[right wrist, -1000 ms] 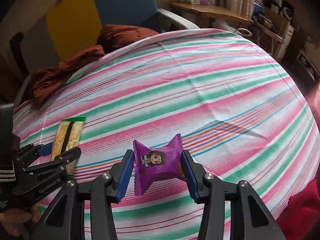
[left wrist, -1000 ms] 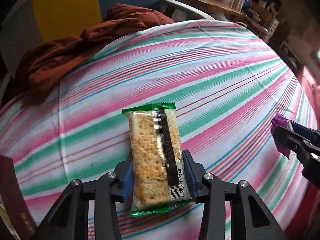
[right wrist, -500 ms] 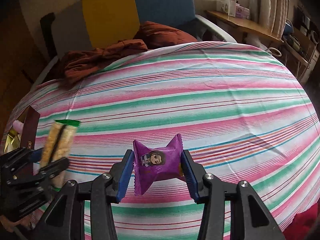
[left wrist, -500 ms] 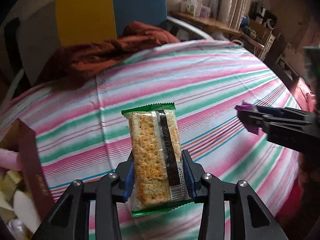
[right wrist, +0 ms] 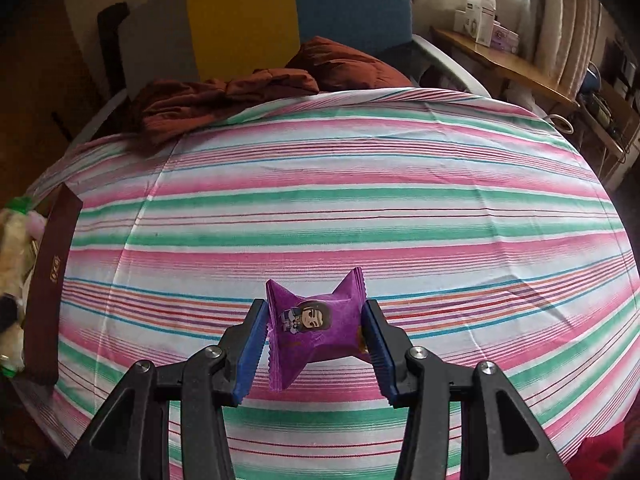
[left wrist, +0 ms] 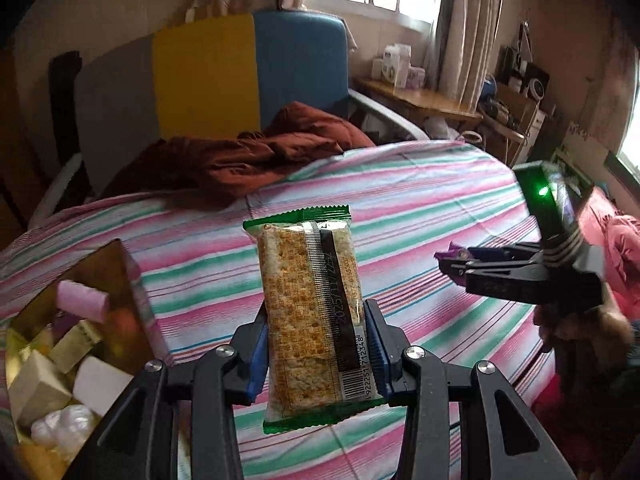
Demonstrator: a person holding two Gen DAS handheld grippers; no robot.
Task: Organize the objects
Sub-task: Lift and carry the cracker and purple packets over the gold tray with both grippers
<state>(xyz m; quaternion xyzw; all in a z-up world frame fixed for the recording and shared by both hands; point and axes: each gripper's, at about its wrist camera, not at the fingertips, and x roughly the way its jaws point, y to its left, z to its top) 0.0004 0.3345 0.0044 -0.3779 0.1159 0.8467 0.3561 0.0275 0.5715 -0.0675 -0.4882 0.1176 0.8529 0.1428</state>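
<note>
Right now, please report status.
Left gripper shut on crackers. Right gripper shut on candy. Box open at left, nothing blocking.

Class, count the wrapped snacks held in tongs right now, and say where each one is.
2. The cracker packet is clamped in the left tongs; the purple candy is clamped in the right tongs. None looks hidden.

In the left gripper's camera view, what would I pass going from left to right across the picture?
Open box of wrapped snacks → cracker packet clamped in the left gripper → right gripper holding a purple candy.
</note>
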